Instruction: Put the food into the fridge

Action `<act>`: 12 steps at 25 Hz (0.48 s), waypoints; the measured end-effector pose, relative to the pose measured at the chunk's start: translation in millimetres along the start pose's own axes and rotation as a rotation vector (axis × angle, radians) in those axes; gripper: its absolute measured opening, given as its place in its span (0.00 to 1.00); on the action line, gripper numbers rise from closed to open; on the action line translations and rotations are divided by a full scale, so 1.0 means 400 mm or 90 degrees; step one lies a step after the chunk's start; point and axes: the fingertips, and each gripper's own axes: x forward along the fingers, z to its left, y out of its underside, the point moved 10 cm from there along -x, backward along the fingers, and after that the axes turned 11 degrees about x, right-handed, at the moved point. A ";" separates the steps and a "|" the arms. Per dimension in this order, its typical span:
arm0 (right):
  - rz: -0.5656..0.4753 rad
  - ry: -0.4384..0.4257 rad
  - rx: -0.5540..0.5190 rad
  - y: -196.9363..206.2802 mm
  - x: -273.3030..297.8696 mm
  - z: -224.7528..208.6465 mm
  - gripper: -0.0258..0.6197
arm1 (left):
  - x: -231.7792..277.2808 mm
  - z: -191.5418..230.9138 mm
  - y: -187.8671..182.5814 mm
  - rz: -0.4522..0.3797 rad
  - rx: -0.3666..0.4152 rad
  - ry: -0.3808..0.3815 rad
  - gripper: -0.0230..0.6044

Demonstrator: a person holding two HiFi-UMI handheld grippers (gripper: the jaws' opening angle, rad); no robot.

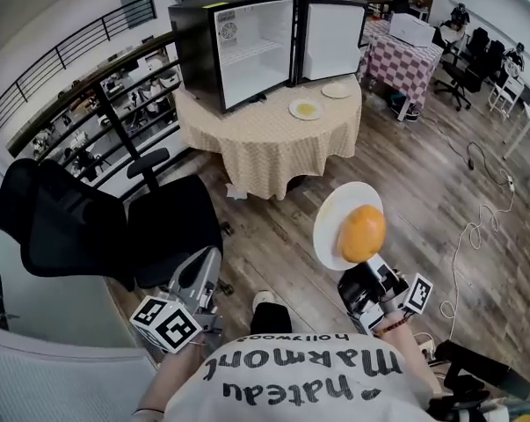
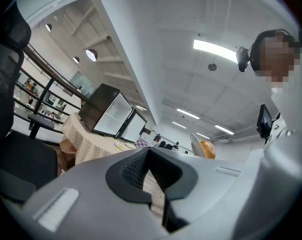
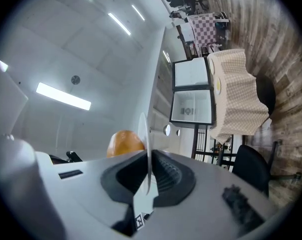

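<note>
Our right tool (image 1: 363,275) was clenched on the near rim of the white plate (image 1: 329,222), with the round orange food (image 1: 363,233) sitting on it. The fridge (image 1: 238,51) lay well apart, ahead and to our left, on the left side of the round worktop (image 1: 265,148), its door (image 1: 332,38) swung open and its mouth facing us. We judged the carry had to run forward and leftward, plate kept level. Our left tool (image 1: 203,280) hung low beside the chair (image 1: 172,227), jaws closed on nothing
</note>
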 end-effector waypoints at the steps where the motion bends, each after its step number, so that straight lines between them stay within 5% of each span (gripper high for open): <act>1: -0.007 0.000 -0.002 -0.015 0.022 -0.015 0.09 | 0.039 0.029 -0.008 0.004 0.003 0.010 0.04; 12: 0.028 -0.013 -0.013 -0.201 0.438 -0.202 0.09 | 0.311 0.329 -0.142 -0.005 0.019 0.056 0.04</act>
